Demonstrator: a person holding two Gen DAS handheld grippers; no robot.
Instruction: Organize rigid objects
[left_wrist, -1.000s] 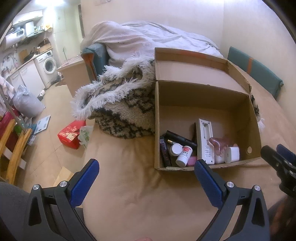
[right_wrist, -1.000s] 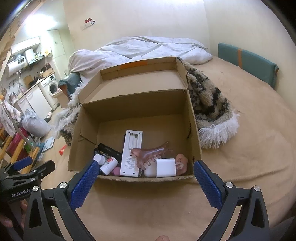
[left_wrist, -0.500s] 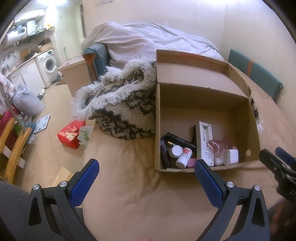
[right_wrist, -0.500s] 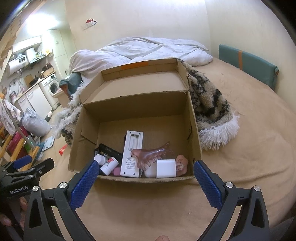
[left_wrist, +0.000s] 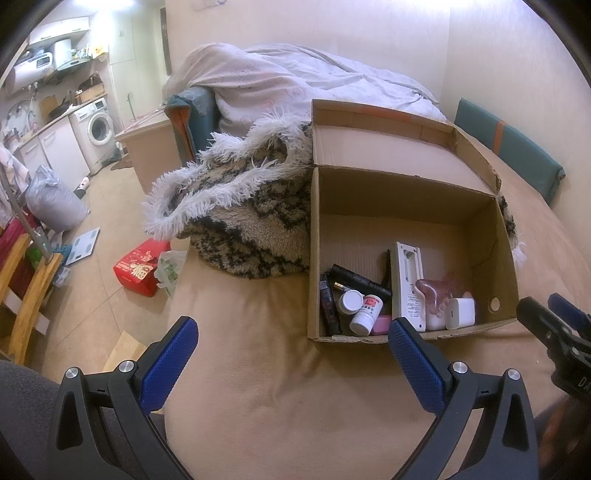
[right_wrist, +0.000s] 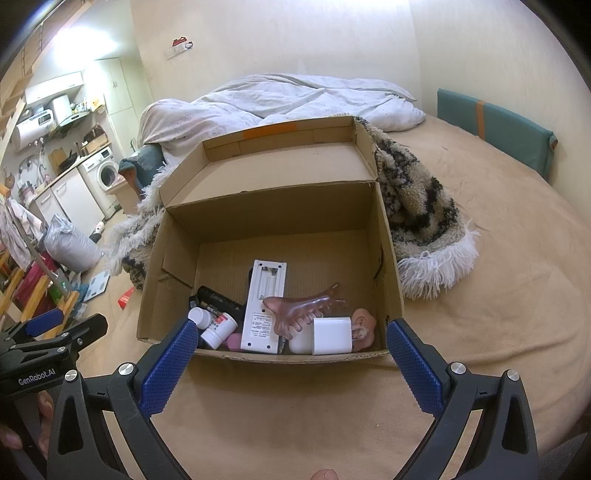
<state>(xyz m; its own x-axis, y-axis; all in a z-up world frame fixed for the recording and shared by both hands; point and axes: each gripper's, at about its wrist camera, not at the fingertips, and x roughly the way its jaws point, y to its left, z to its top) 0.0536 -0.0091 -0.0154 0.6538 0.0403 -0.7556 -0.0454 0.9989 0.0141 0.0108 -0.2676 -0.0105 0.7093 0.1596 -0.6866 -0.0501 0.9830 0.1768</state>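
An open cardboard box (right_wrist: 384, 254) stands on the tan bed cover and shows in the left wrist view (left_wrist: 314, 221) too. Inside, near its front wall, lie a white remote (right_wrist: 264, 306), a pink hair claw (right_wrist: 303, 308), a white charger cube (right_wrist: 331, 335), two small white bottles (right_wrist: 218, 328) and dark tubes (right_wrist: 218, 301). My right gripper (right_wrist: 290, 363) is open and empty just in front of the box. My left gripper (left_wrist: 291, 356) is open and empty over the bed cover, left of the box front.
A shaggy black-and-white blanket (right_wrist: 421, 225) lies behind and beside the box. A crumpled white duvet (right_wrist: 280, 99) is at the back. A teal cushion (right_wrist: 495, 125) leans on the right wall. The bed's left edge drops to a cluttered floor with a red box (left_wrist: 138, 267).
Both grippers have drawn back slightly from the box and stay open. The objects in the box have not moved.
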